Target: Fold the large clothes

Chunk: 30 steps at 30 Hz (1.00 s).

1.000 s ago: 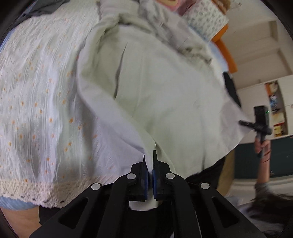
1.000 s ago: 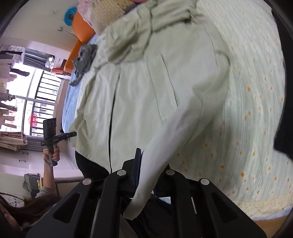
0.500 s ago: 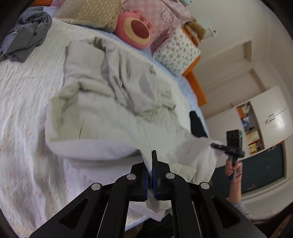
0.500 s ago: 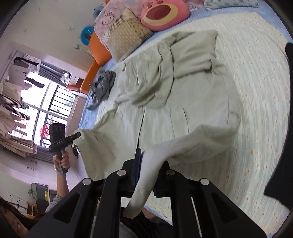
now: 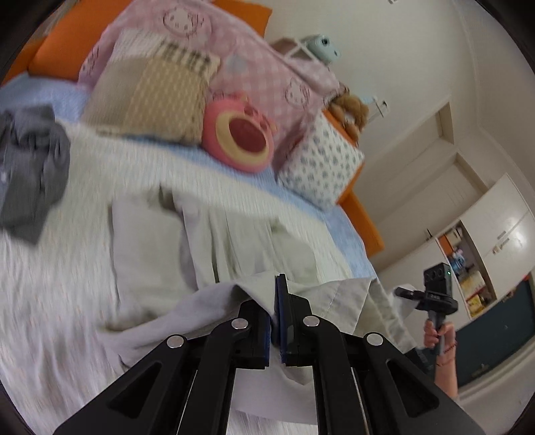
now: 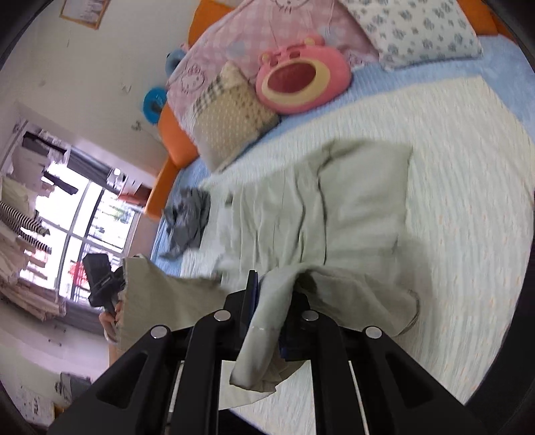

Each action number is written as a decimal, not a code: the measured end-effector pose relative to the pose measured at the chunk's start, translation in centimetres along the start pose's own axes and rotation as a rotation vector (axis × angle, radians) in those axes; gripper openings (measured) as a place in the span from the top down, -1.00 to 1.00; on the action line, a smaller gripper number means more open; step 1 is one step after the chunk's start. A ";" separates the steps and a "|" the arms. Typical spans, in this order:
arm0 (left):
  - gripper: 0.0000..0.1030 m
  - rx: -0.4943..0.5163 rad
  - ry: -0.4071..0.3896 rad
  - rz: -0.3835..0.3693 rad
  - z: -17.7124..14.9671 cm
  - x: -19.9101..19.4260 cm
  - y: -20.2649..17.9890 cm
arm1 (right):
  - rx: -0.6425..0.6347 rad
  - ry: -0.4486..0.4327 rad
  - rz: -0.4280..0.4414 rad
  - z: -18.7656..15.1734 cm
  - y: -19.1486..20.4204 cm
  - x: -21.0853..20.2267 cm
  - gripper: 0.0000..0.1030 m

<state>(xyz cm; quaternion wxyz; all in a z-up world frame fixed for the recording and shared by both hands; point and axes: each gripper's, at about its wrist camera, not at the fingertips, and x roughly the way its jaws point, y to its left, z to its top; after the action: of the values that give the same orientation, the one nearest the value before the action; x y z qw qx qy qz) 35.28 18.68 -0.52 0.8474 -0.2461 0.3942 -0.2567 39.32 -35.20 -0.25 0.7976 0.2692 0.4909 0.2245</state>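
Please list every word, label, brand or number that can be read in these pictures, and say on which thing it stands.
None can be read.
Pink cat-face blanket: drawings only, no letters.
Cupboard shelf packages: labels too small.
Red sign at the window: blurred.
Framed picture: cut off, unreadable.

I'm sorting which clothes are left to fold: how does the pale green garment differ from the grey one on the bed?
The pale green garment is large and spread across the bedspread; the grey garment is small and crumpled in a heap. The green one has its near edge pinched by the left gripper and right gripper; the grey one lies untouched near the bed's edge. Both are unfolded.
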 end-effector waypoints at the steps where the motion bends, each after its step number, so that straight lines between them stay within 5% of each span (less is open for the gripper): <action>1: 0.84 0.003 -0.016 0.008 0.9 0.2 0.2 | 0.007 -0.008 -0.005 1.1 -0.1 0.1 0.80; 5: 0.83 0.006 -0.056 0.094 5.9 3.1 2.5 | 0.055 -0.022 -0.035 6.5 -1.6 2.3 0.80; 13: 0.83 -0.183 -0.042 0.202 11.3 11.7 13.2 | 0.226 -0.044 -0.095 14.4 -8.5 10.6 0.80; 19: 0.83 -0.394 -0.064 0.207 10.7 16.3 21.9 | 0.370 -0.072 -0.082 17.0 -14.7 16.4 0.79; 25: 0.79 -0.530 -0.004 0.194 6.8 20.7 28.1 | 0.381 0.052 -0.217 16.4 -18.4 22.7 0.78; 27: 0.77 -0.504 -0.021 0.177 6.7 20.5 27.9 | 0.398 0.070 -0.178 16.6 -18.9 22.8 0.69; 30: 0.65 -0.436 -0.045 0.139 7.9 18.4 26.5 | 0.518 0.004 0.032 16.8 -20.3 20.2 0.26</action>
<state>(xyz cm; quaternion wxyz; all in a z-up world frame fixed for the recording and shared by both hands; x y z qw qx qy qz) 58.17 28.55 -22.40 0.7984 -0.4012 0.4376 -0.1009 64.86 -41.47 -20.53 0.6975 0.4718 0.5292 0.1043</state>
